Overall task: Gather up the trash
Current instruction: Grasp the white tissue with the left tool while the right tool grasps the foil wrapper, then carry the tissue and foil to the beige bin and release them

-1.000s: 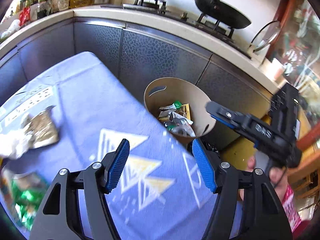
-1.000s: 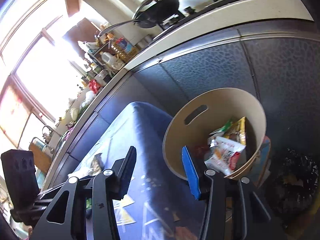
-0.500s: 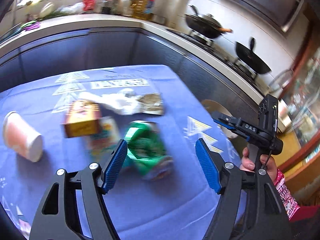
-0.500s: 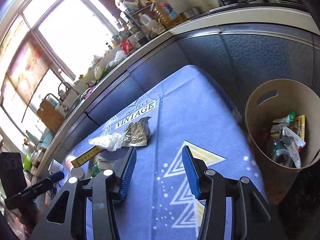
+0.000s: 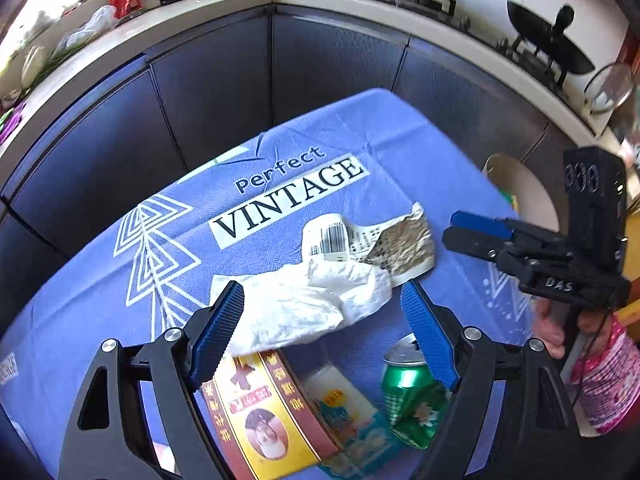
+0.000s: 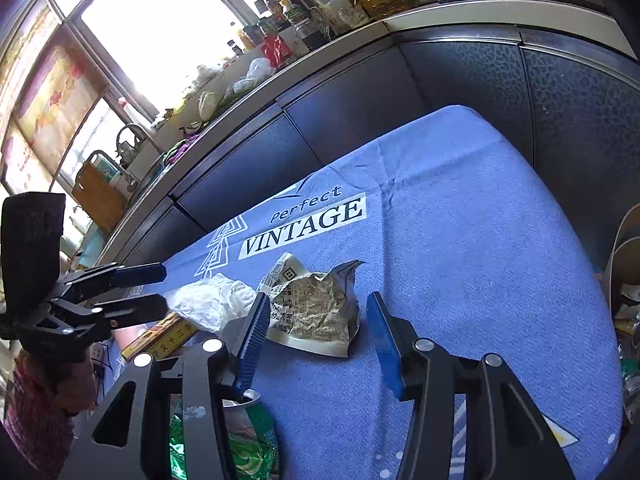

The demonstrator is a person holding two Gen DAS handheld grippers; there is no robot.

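Our left claw hangs above the surface with its blue pads wide apart and still spreading, gripping nothing; a crumpled white tissue lies on the cloth beneath the gap. Our right claw also has its jaws apart and widening slightly, empty, poised over a torn foil wrapper that lies flat on the cloth just beyond its tips. The tissue touches the wrapper's edge, the two forming one small heap. Nearer to us, under the left claw, sit a yellow and red carton, a blue and white packet beside it, and a crushed green can under the right-hand finger. All this trash rests on a blue tablecloth printed with white triangles and the words "Perfect VINTAGE". A beige bin stands past the far right edge of the surface, with some rubbish inside it. Dark kitchen cabinets curve behind, with woks on a stove above.
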